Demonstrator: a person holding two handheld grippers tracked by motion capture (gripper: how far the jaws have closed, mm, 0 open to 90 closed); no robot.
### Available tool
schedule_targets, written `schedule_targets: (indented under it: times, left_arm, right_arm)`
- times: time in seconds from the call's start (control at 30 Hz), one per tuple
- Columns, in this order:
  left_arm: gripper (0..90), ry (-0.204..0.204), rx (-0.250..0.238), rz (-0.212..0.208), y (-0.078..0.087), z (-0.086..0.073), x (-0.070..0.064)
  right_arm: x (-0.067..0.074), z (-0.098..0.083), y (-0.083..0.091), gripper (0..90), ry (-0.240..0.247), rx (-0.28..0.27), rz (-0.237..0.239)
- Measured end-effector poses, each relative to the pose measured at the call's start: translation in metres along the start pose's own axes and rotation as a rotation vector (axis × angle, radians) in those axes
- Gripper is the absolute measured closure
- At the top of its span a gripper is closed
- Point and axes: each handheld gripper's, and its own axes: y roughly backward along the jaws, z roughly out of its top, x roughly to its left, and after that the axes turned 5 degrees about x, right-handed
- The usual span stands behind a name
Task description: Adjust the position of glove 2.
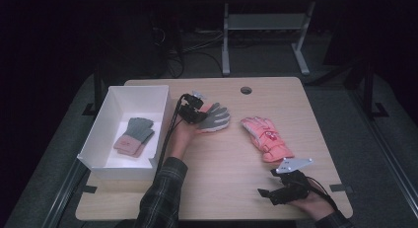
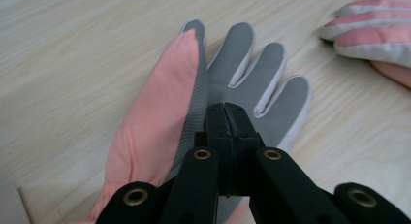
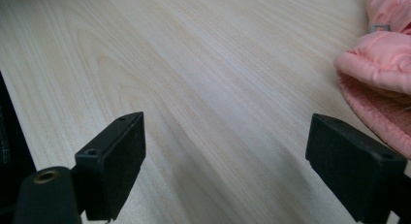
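Nearest, at five o'clock on the table (image 1: 222, 188), the right gripper (image 1: 264, 193) rested with jaws spread wide on bare wood. Just beyond it lay a pink ski glove (image 1: 266, 138). At centre, the left gripper (image 2: 227, 118) was clamped on a grey-palmed glove (image 2: 242, 73). Out at nine o'clock, a white box (image 1: 98, 134) held a grey-and-pink knit glove (image 1: 134, 135).

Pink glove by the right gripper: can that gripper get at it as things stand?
Probably yes. The right gripper is open, the pink glove lies just beyond it, and bare table lies between them.
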Motion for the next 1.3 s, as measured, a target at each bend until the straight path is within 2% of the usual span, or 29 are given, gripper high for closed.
schedule_targets:
  times: [0.13,0.23,0.3,0.43,0.57,0.77,1.0,1.3]
  left_arm:
    - [89.8,0.012,0.005,0.020,-0.007,-0.005,0.004]
    - [89.8,0.025,0.009,0.014,-0.012,-0.007,0.004]
    - [89.9,0.024,0.032,0.001,-0.016,-0.009,0.004]
    - [89.9,0.037,0.039,-0.024,-0.018,-0.011,0.003]
    - [89.9,0.043,0.035,-0.066,-0.016,-0.013,-0.001]
    - [90.0,0.033,0.042,-0.122,-0.012,-0.016,-0.012]
    - [89.9,0.022,0.039,-0.152,-0.006,-0.025,-0.027]
    - [90.0,0.001,0.054,-0.195,0.005,-0.036,-0.057]
  right_arm:
    - [-0.001,0.000,0.001,14.0,-0.005,-0.002,-0.002]
    - [-0.002,-0.001,0.001,14.0,-0.003,-0.003,-0.001]
    - [-0.001,0.000,0.001,14.0,-0.001,-0.002,-0.002]
    - [-0.001,0.000,0.001,14.0,0.001,0.000,-0.001]
    - [-0.001,0.000,0.001,14.0,0.003,-0.001,-0.001]
    - [-0.001,0.000,0.001,14.0,0.003,-0.001,-0.001]
    - [-0.002,0.000,0.001,14.0,0.003,-0.001,-0.002]
    - [-0.001,0.000,0.002,14.0,-0.001,-0.001,-0.005]
